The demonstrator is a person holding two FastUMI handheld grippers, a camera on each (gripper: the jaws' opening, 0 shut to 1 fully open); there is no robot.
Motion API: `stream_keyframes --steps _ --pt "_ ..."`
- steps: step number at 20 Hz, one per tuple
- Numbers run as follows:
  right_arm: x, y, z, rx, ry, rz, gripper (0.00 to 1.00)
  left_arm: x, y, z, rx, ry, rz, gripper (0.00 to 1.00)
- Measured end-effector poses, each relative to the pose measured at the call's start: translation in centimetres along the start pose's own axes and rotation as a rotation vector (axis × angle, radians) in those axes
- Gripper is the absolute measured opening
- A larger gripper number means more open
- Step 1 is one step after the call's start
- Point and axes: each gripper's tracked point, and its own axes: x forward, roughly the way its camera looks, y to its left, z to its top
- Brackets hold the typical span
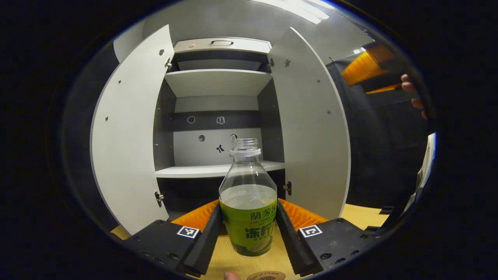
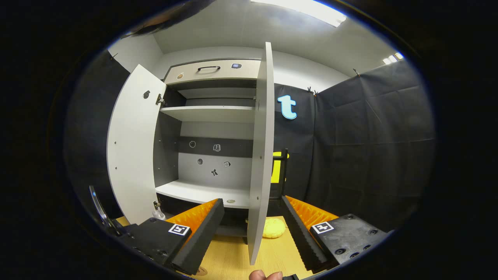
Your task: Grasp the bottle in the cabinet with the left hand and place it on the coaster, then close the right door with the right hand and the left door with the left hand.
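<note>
A clear bottle (image 1: 248,217) with a green label and no cap stands upright between the fingers of my left gripper (image 1: 248,207), which is shut on its sides. It is in front of the open cabinet (image 1: 218,83), over the wooden table, just behind a round brown coaster (image 1: 266,276). The left door (image 1: 128,136) and right door (image 1: 311,128) both stand open. In the right gripper view the right door (image 2: 260,155) is edge-on between the wide-apart fingers of my open right gripper (image 2: 252,202), touching neither. The right gripper (image 1: 363,68) also appears at upper right, held by a hand (image 1: 413,93).
The cabinet has a lower shelf (image 2: 202,192), an upper shelf (image 2: 210,112) and a drawer with a handle (image 2: 209,69) on top. A yellow object (image 2: 273,227) lies on the wooden table (image 2: 233,256) behind the right door. Black cloth walls (image 2: 369,147) close in the right side.
</note>
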Motion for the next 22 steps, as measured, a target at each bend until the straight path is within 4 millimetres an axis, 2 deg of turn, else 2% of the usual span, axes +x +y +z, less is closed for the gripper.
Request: stream_keyframes --steps 1,4,9,13,22 --pt "0.1 -0.2 0.0 0.005 0.003 -0.003 0.98 -0.5 -0.8 -1.5 -0.013 0.017 -0.020 0.78" --pt "0.1 -1.1 -0.1 -0.025 0.013 -0.015 0.98 -1.9 -1.7 -5.6 -0.039 0.081 -0.032 0.79" --pt "0.3 -1.2 0.9 -0.085 -0.013 -0.018 0.97 -2.7 -3.3 -10.1 0.004 0.103 -0.107 0.79" --pt "0.6 -0.8 0.7 -0.078 0.011 -0.016 0.97 -2.5 -3.4 -12.1 -0.051 0.105 -0.129 0.79" --pt "0.2 1.0 0.3 -0.115 0.030 -0.007 0.97 -3.3 -2.8 -14.8 -0.048 0.127 -0.140 0.80"
